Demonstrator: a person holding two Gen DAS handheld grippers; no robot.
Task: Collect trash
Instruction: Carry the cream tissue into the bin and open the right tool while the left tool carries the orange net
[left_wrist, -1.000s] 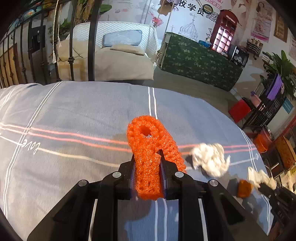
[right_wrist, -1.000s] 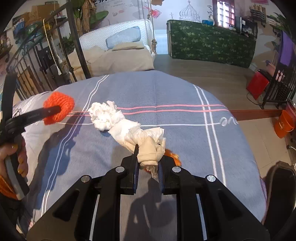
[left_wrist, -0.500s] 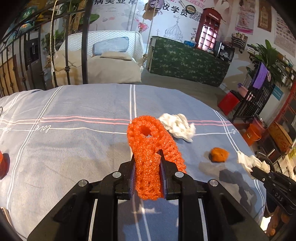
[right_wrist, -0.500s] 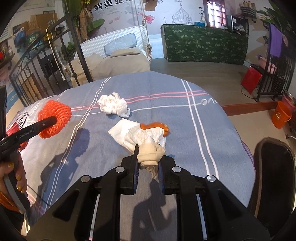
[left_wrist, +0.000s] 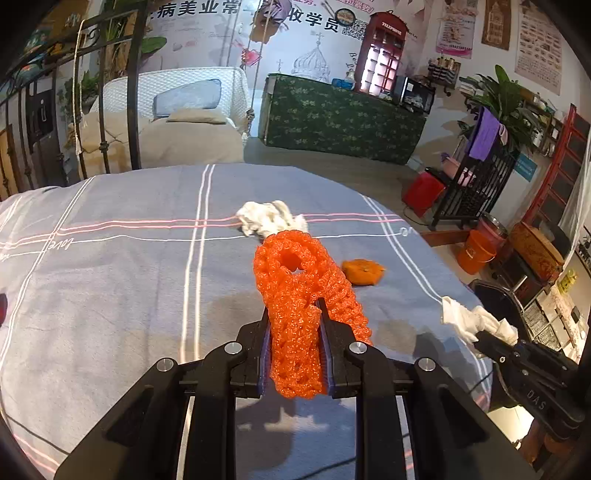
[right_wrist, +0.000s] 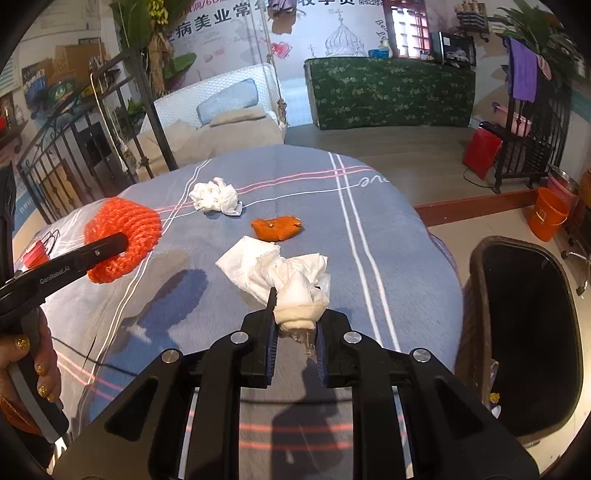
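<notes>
My left gripper (left_wrist: 294, 314) is shut on an orange foam net sleeve (left_wrist: 301, 291), held above the grey striped tablecloth (left_wrist: 122, 280); the sleeve also shows in the right wrist view (right_wrist: 123, 236). My right gripper (right_wrist: 295, 299) is shut on a crumpled white tissue (right_wrist: 284, 269), held above the cloth near its right edge; the tissue also shows in the left wrist view (left_wrist: 476, 321). A second tissue wad (right_wrist: 216, 195) (left_wrist: 269, 218) and an orange peel (right_wrist: 276, 228) (left_wrist: 362, 271) lie on the cloth. A dark wicker bin (right_wrist: 524, 332) stands beside the table at the right.
A clear plastic bag with a red item (right_wrist: 37, 251) lies at the cloth's left edge. An orange bucket (right_wrist: 546, 214) and a red box (right_wrist: 480, 151) stand on the floor at the right. An iron railing (right_wrist: 92, 147) and a white swing seat (right_wrist: 221, 118) are behind.
Both grippers have swung to the right with their loads. The right gripper now has the wicker bin in view, and the loose tissue and peel have shifted left in its view.
</notes>
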